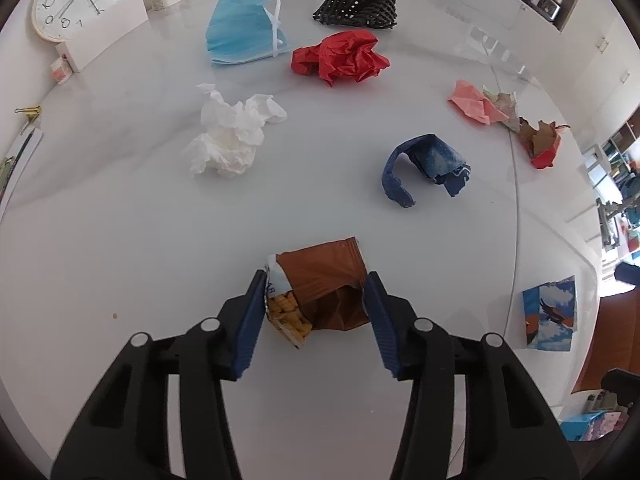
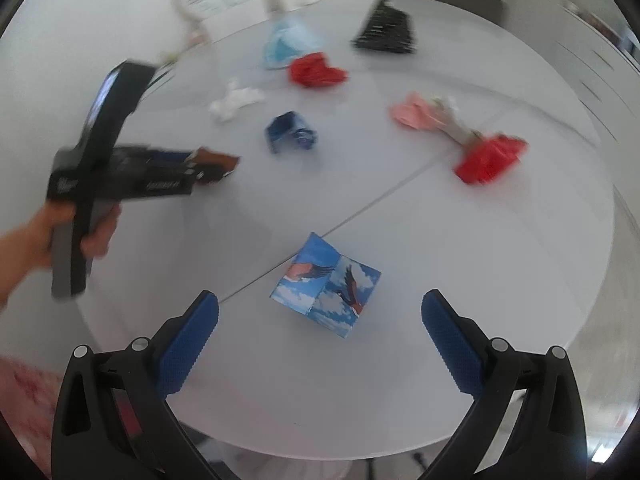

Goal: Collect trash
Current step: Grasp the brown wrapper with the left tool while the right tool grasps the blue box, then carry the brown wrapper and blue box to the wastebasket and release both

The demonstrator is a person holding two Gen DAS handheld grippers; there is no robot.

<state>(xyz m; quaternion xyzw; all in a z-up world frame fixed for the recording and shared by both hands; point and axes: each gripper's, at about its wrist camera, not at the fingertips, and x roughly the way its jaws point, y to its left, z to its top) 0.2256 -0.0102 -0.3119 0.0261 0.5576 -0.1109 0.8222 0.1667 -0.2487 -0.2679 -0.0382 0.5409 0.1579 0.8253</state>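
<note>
Brown snack wrapper (image 1: 320,288): long axis toward 1 o'clock, pinched between half-closed left gripper (image 1: 316,280) pads; right gripper (image 2: 320,300): jaws wide, empty, above eagle-print paper (image 2: 326,284).

The left hand-held gripper (image 1: 316,280) points steeply down, and its blue pads (image 1: 252,320) sit on both sides of a brown wrapper (image 1: 324,276), touching its edges. From the right wrist view, a bare hand (image 2: 96,236) holds its black handle from below. The right hand-held gripper (image 2: 320,308) also tips down. Its jaws stand wide apart with nothing between the blue pads (image 2: 186,352).
</note>
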